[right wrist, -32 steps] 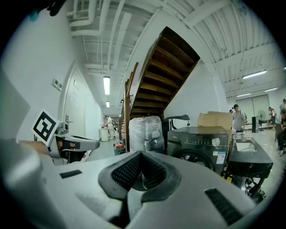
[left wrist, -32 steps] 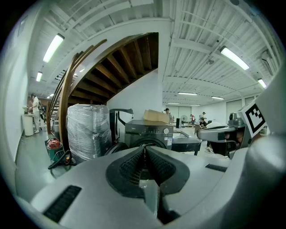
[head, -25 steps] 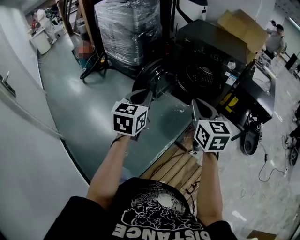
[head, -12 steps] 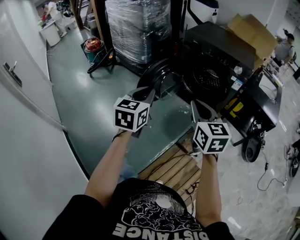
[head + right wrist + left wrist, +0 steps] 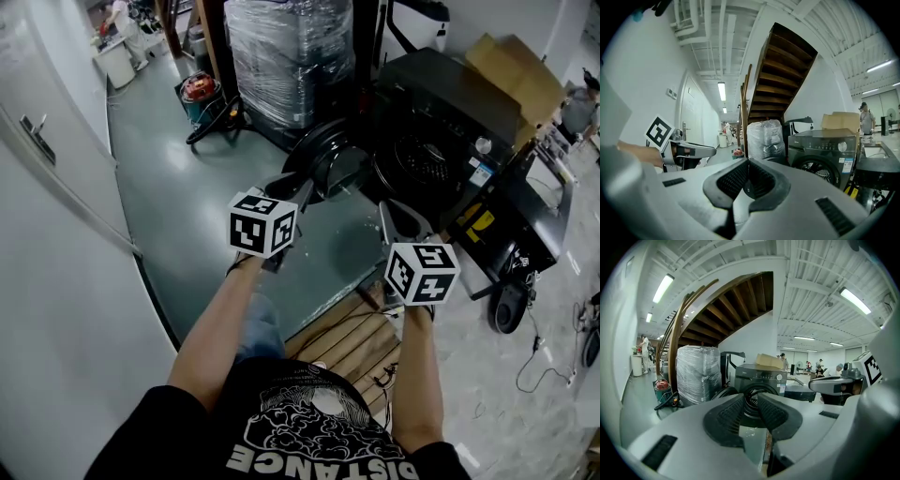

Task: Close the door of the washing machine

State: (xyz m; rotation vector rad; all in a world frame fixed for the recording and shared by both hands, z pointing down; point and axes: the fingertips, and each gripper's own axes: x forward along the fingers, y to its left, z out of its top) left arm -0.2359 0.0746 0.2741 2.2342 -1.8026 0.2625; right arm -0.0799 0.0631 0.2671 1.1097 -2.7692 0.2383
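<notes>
Left tool opening, empty; right closed

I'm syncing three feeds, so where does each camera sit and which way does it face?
Head view: on the person's head, steeply down at both forearms, left gripper, right gripper, washing machine.
Left gripper view: on that gripper, along its empty, opening jaws toward the machine.
Right gripper view: on that gripper, along its shut jaws; machine right, left gripper left.
Shared: both gripper views show the wrapped pallet.

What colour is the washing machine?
The washing machine is dark grey to black, best seen in the right gripper view.
</notes>
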